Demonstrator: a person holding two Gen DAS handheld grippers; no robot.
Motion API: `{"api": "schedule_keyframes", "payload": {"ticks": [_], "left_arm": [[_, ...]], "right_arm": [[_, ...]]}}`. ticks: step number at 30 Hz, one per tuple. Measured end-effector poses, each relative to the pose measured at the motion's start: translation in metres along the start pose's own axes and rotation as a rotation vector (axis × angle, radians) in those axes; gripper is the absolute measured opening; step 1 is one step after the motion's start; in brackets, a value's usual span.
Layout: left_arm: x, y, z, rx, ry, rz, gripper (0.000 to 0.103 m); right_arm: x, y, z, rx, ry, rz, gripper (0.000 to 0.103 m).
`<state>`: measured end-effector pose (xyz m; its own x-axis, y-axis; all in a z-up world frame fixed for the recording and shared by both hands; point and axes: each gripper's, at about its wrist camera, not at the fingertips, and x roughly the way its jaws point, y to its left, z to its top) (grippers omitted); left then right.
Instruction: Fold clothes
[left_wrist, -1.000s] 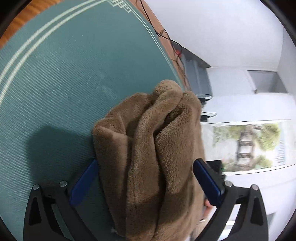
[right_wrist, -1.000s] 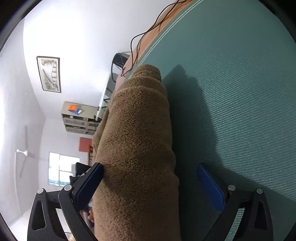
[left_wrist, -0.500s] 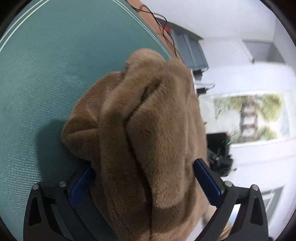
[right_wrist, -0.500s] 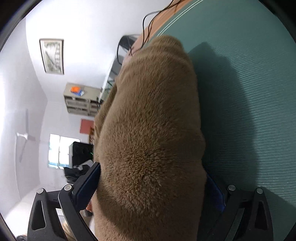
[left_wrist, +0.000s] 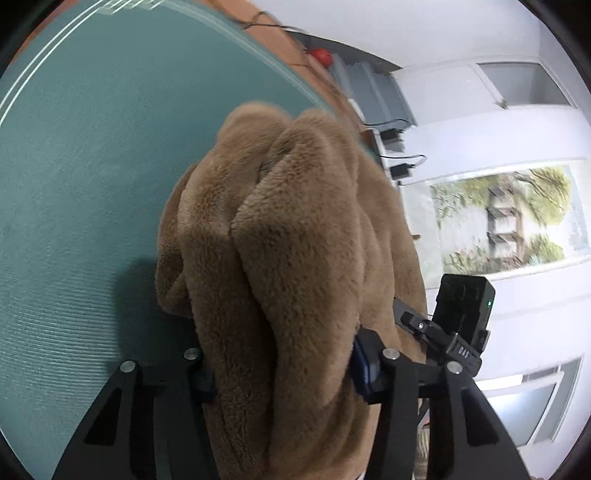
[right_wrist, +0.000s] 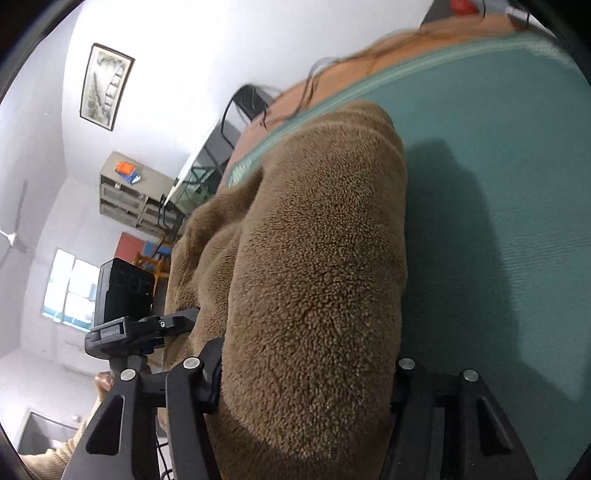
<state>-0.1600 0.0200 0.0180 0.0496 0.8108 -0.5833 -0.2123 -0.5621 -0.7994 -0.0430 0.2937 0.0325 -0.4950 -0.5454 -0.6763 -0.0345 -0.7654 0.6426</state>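
A thick brown fleece garment lies bunched in folds over the green table mat and fills the middle of both views. My left gripper is closing, with a fat fold of the fleece between its jaws; both blue pads press into the pile. In the right wrist view the same garment bulges up between the jaws of my right gripper, which is closing too, and its pads are sunk in the fabric. The garment hangs off the mat's edge toward the room.
The other gripper's black box shows beside the fleece in each view. Cables lie on the wooden table edge beyond the mat. A framed picture and a grey shelf stand by the white walls.
Both grippers stood wide open around the fleece and have now closed onto it. Both hands have risen and rolled, and the fleece has bunched up and fills more of each view.
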Motion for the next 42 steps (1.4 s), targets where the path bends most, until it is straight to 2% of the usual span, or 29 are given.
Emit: {"api": "schedule_keyframes", "payload": {"ticks": [4,10,17,22,24,29,33,35,38,40,42], "left_arm": [[0.008,-0.043,-0.009,0.083,0.017,-0.045,0.056],[0.052,-0.122,-0.036,0.203,0.087,-0.11,0.056],[0.162,-0.22,-0.074,0.272,0.21,-0.161,0.056],[0.222,-0.264,-0.092,0.312,0.273,-0.157,0.056],[0.246,-0.279,-0.095,0.324,0.29,-0.144,0.056],[0.311,-0.296,-0.105,0.326,0.316,-0.054,0.056],[0.335,-0.292,-0.109,0.313,0.307,0.003,0.056],[0.342,-0.294,-0.111,0.323,0.297,0.035,0.058],[0.346,-0.302,-0.114,0.343,0.286,0.085,0.067],[0.347,-0.306,-0.116,0.336,0.276,0.108,0.072],[0.344,-0.309,-0.118,0.343,0.262,0.124,0.074]], "right_arm": [[-0.056,0.006,-0.016,-0.006,-0.12,-0.042,0.06],[-0.157,-0.022,-0.055,0.043,-0.265,-0.114,0.06],[-0.262,-0.073,-0.108,0.168,-0.375,-0.214,0.06],[-0.329,-0.123,-0.122,0.24,-0.442,-0.275,0.06],[-0.359,-0.155,-0.133,0.251,-0.455,-0.292,0.06],[-0.379,-0.226,-0.142,0.308,-0.442,-0.289,0.06],[-0.37,-0.273,-0.15,0.334,-0.381,-0.278,0.06],[-0.371,-0.278,-0.158,0.32,-0.372,-0.268,0.061],[-0.364,-0.277,-0.148,0.306,-0.359,-0.256,0.068],[-0.356,-0.272,-0.139,0.298,-0.349,-0.288,0.077],[-0.36,-0.269,-0.138,0.272,-0.347,-0.321,0.077]]}}
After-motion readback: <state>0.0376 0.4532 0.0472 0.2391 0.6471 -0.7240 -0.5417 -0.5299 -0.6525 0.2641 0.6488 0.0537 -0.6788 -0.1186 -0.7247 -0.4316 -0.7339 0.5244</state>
